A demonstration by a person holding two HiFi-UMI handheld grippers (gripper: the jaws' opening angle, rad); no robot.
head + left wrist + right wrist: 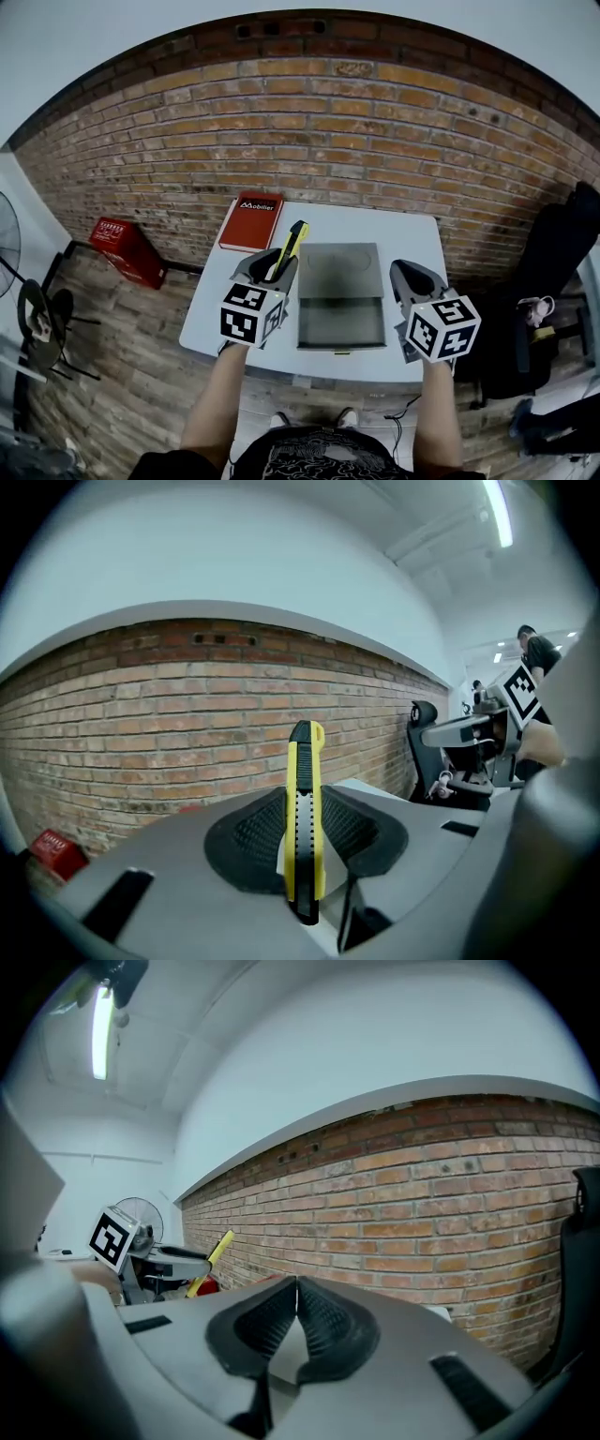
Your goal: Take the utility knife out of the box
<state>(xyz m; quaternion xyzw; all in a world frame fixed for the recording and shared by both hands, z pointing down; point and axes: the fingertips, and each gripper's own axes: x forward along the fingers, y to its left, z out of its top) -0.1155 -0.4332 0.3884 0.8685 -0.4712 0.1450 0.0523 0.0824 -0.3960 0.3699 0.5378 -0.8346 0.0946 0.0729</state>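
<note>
My left gripper [275,269] is shut on a yellow and black utility knife [290,247], held up in the air left of the box. In the left gripper view the knife [304,819] stands upright between the black ribbed pads [255,836], pointing toward the brick wall. The grey box [341,295] lies open on the white table [211,311], with nothing visible inside it. My right gripper [409,275] hangs to the right of the box, its jaws closed together and empty [295,1302]. From the right gripper view the left gripper and its yellow knife [216,1252] show at the far left.
A red book [251,222] lies at the table's back left corner. A red crate [127,249] sits on the floor by the brick wall. A fan [11,234] and a stool [42,314] stand at the left, a black chair with bags [553,281] at the right.
</note>
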